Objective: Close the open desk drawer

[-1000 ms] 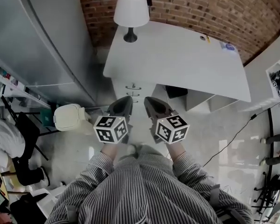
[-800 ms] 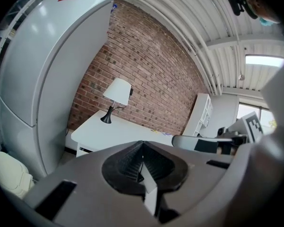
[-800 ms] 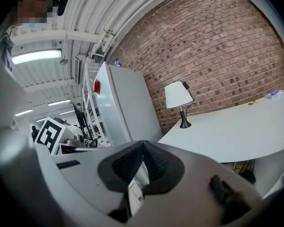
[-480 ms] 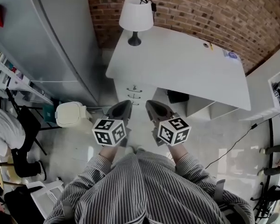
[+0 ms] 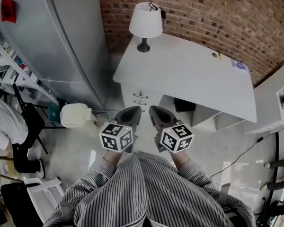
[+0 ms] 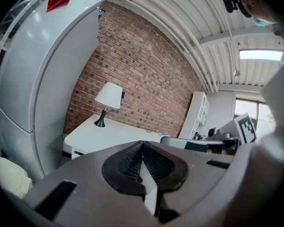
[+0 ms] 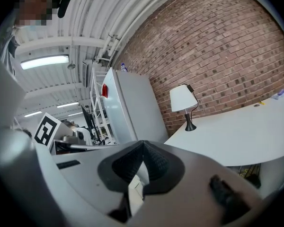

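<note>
Brick wall [image 5: 217, 13] backs the room. At the far left a person [image 5: 7, 126] sits by open shelves. A tall grey cabinet [image 5: 61, 46] stands next to them, with a cream bin [image 5: 75, 115] at its foot. Right of the cabinet is a white desk [image 5: 194, 74]. A white lamp [image 5: 146, 22] stands on its back left corner, and small items [image 5: 240, 65] lie near its back right corner. Under the desk's left end is a stack of drawers [image 5: 140, 98], fronts flush.

The left gripper [image 5: 131, 113] hangs in the air in front of that stack, clear of the desk, its jaws pressed together with nothing between them. Just beside it, the right gripper [image 5: 157, 113] is pinched together on nothing too.

Further right, what looks like the open drawer [image 5: 203, 113] juts forward from under the desk's front edge, apart from both grippers. A dark cable [image 5: 236, 145] crosses the floor at the right.
</note>
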Available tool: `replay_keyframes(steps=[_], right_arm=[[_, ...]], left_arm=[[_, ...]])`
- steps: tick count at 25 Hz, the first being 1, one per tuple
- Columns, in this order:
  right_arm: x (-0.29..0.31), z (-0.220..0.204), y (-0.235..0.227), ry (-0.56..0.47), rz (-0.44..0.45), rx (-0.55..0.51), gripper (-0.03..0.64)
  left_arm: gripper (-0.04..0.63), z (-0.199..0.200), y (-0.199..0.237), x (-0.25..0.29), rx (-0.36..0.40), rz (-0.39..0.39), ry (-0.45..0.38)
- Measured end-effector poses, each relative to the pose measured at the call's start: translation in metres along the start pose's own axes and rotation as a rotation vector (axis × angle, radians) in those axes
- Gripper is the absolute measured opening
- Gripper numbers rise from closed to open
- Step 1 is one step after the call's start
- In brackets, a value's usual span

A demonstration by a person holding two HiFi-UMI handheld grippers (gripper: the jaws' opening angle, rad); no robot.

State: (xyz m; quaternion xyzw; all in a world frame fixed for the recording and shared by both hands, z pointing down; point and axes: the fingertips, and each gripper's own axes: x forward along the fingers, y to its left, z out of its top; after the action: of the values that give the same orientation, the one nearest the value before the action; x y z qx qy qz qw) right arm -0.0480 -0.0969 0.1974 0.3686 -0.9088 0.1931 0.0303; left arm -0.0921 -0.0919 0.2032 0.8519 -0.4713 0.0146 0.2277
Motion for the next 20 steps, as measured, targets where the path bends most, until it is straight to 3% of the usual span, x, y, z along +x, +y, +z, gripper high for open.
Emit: replay_keyframes(steps=[11,20], right_arm=[[-0.012,0.008,0.001,-0.033,0.014,-0.012,0.017],[-0.014,0.004,-0.011,-0.025,-0.024,-0.020,0.017]], left_arm=[[0.012,-0.002,-0.018,0.011,0.007,-0.031,-0.005],[0.012,-0.005,-0.016,0.015,0.028,-0.028,0.011]])
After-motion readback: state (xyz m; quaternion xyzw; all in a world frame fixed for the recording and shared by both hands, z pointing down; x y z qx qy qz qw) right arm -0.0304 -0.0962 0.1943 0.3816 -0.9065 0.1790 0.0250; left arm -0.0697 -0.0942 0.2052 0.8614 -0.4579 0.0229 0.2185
